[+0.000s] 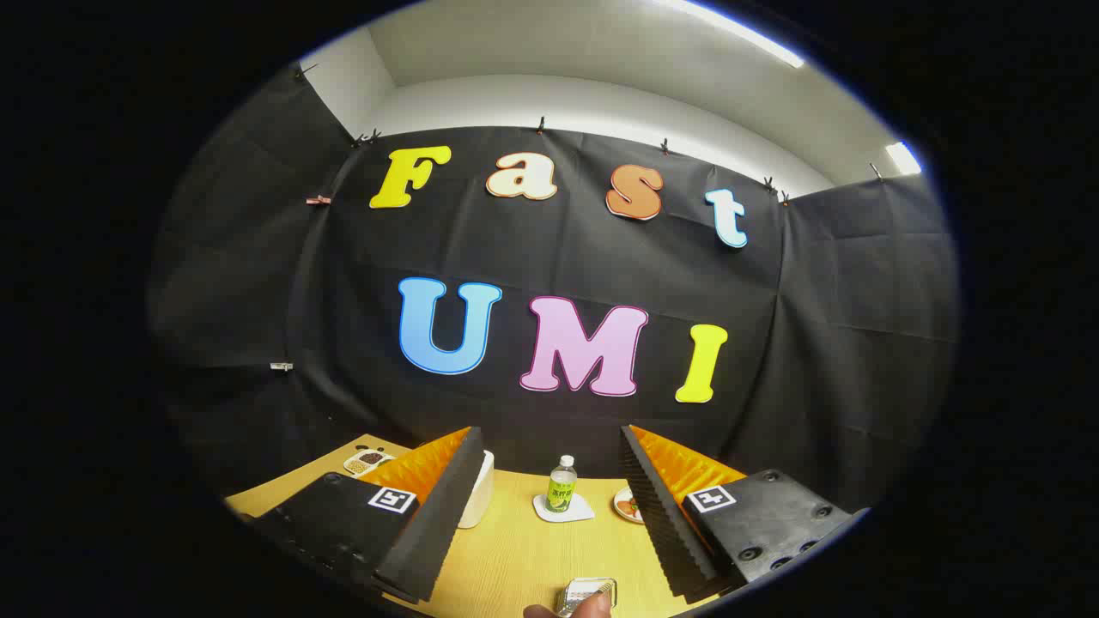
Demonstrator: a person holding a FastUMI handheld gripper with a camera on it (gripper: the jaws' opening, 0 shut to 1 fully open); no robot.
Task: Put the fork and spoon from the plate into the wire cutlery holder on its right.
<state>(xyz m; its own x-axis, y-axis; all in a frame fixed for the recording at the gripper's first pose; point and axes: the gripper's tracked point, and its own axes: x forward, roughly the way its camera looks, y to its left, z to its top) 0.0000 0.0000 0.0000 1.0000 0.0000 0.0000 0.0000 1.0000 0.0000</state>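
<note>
The gripper [549,506] is spread wide above the wooden table [515,549], with nothing between its fingers. Beyond them a small bottle [561,485] stands on a white coaster [564,510], and part of a plate [628,505] shows just beside the right finger. A white container [477,493] sits behind the left finger. A fingertip [571,608] touches a small metallic object [588,592] nearest the camera.

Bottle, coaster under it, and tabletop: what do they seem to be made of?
The bottle looks like clear plastic with a white cap and green label, see-through above the label. The coaster looks white and matte; material unclear. The tabletop looks like light wood or laminate, with fine grain lines. The gripper is open, fingers holding nothing, bottle beyond them.
</note>
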